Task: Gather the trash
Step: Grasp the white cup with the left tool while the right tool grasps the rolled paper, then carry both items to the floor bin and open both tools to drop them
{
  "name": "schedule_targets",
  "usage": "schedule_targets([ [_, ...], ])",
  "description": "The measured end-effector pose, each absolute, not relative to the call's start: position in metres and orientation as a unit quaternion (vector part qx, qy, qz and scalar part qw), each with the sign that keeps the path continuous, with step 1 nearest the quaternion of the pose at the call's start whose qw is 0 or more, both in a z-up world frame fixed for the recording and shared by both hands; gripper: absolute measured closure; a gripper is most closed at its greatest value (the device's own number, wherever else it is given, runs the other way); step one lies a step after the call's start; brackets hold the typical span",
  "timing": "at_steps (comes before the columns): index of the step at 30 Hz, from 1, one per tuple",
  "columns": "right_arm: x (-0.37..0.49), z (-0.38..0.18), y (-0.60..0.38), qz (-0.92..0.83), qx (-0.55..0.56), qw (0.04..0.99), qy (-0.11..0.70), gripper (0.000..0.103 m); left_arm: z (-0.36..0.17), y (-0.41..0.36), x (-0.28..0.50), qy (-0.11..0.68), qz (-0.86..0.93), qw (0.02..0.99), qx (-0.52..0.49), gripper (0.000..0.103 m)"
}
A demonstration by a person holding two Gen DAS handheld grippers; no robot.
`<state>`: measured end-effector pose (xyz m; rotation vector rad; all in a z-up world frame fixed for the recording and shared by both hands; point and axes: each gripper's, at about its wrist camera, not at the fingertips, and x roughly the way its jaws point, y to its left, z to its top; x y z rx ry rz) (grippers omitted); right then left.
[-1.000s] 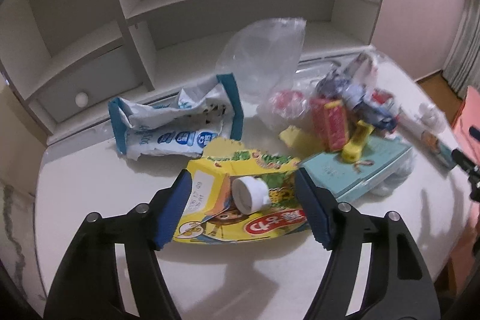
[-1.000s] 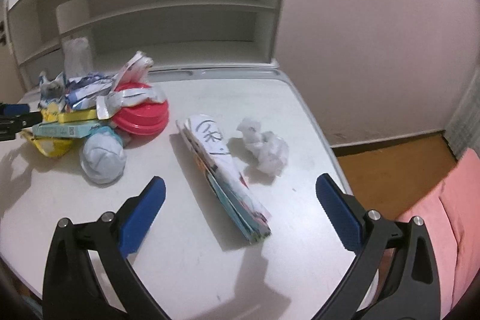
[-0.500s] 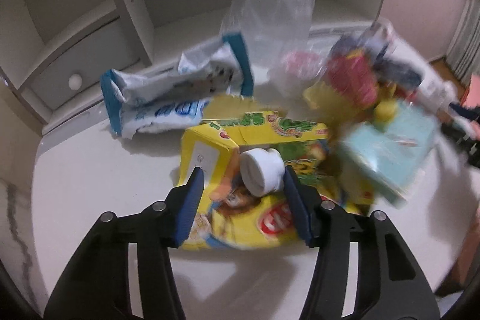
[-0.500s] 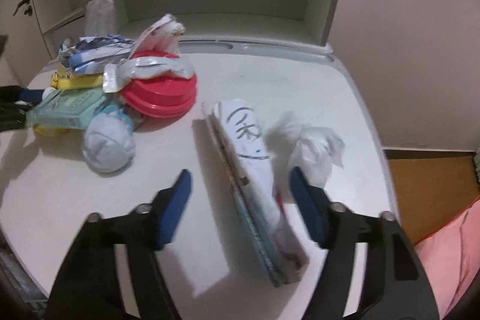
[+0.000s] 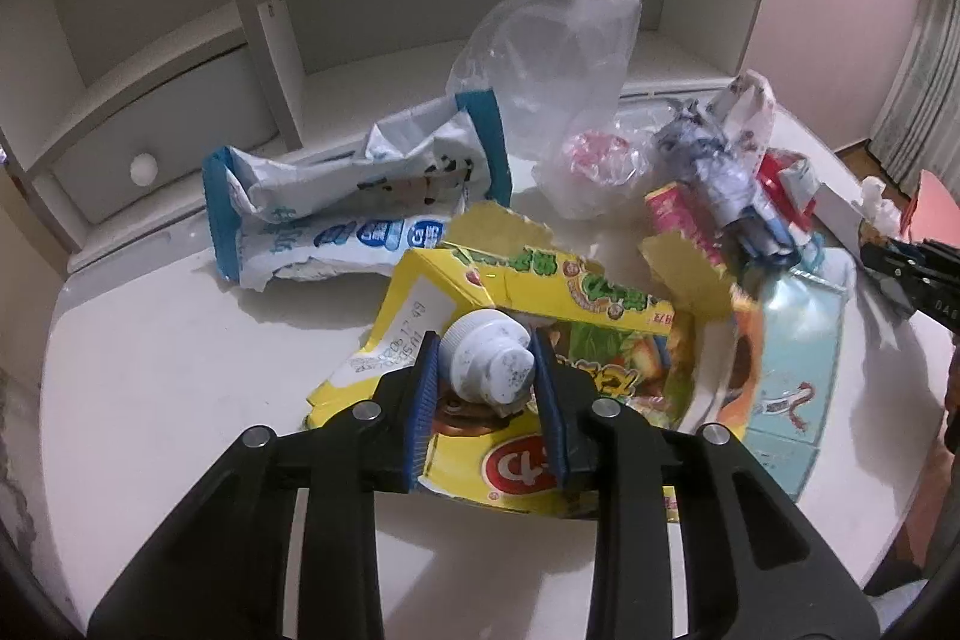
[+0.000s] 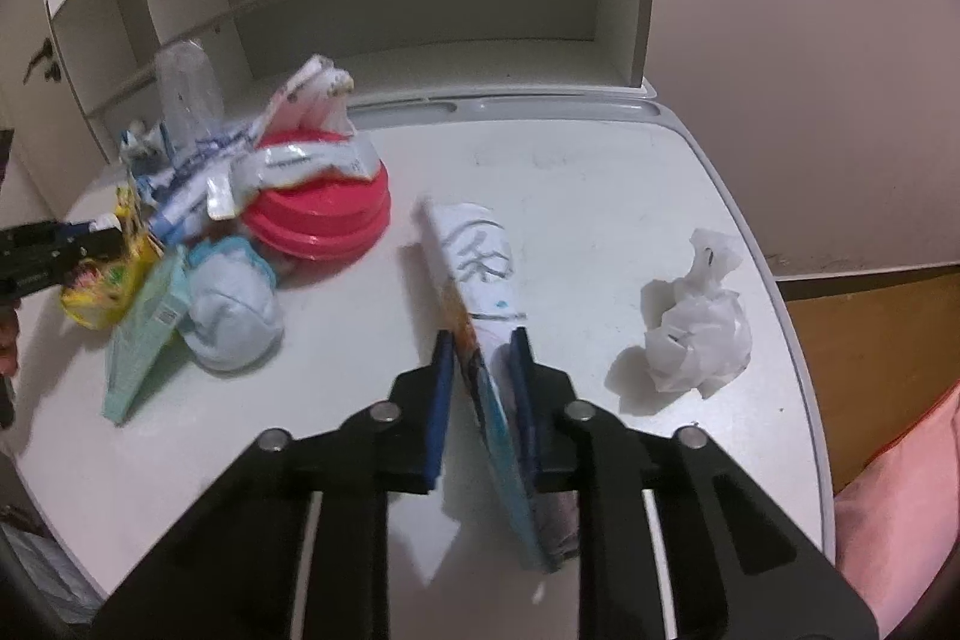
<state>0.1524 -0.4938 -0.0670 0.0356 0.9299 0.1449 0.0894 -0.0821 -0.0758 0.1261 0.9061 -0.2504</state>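
The grasp step was in hand on both sides. The left claw (image 5: 485, 376) had just been closing and its blue pads now pressed the white cap (image 5: 487, 363) of the flattened yellow carton (image 5: 540, 334), which lay on the counter (image 5: 156, 376) beside a blue-and-white wrapper (image 5: 354, 214). The right claw (image 6: 480, 370) had likewise been closing and now pinched the folded packet (image 6: 480, 292) standing on edge, left of a crumpled tissue (image 6: 699, 322). Next, I judged, both pieces needed lifting clear without dragging the neighbouring litter, then carrying to wherever the trash goes; no bin showed.
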Motion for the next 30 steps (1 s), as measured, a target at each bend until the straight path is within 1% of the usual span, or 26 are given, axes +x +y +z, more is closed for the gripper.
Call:
schedule_targets([
  [1,0.152,-0.065,-0.494,0.069,0.016,0.892,0.447,0.088,-0.072,-0.081,0.088,0.431,-0.120,0.893,0.058,0.074],
  [2,0.151,-0.063,-0.493,0.069,0.016,0.892,0.447,0.092,-0.068,-0.080,0.087,0.425,-0.119,0.896,0.055,0.074],
  [3,0.150,-0.062,-0.492,0.071,0.018,0.892,0.446,0.094,-0.063,-0.079,0.084,0.419,-0.118,0.899,0.051,0.074],
  [11,0.136,-0.039,-0.485,0.114,0.051,0.902,0.414,0.095,-0.024,-0.076,0.058,0.377,-0.104,0.920,0.041,0.074],
  [14,0.138,-0.041,-0.478,0.108,0.037,0.900,0.422,0.095,-0.011,-0.073,0.046,0.364,-0.095,0.926,0.043,0.074],
  [19,0.134,-0.046,-0.469,0.120,0.036,0.896,0.426,0.096,0.001,-0.067,0.031,0.353,-0.088,0.931,0.039,0.074],
  [20,0.133,-0.045,-0.469,0.123,0.037,0.897,0.423,0.097,0.001,-0.067,0.029,0.354,-0.089,0.930,0.037,0.074],
  [25,0.125,-0.033,-0.469,0.132,0.049,0.901,0.410,0.097,0.007,-0.079,0.020,0.349,-0.105,0.930,0.042,0.074],
  [29,0.127,-0.044,-0.468,0.122,0.047,0.889,0.440,0.095,0.009,-0.089,0.013,0.346,-0.114,0.930,0.049,0.073],
  [30,0.127,-0.049,-0.469,0.118,0.051,0.885,0.449,0.086,0.008,-0.090,0.012,0.347,-0.115,0.929,0.049,0.073],
])
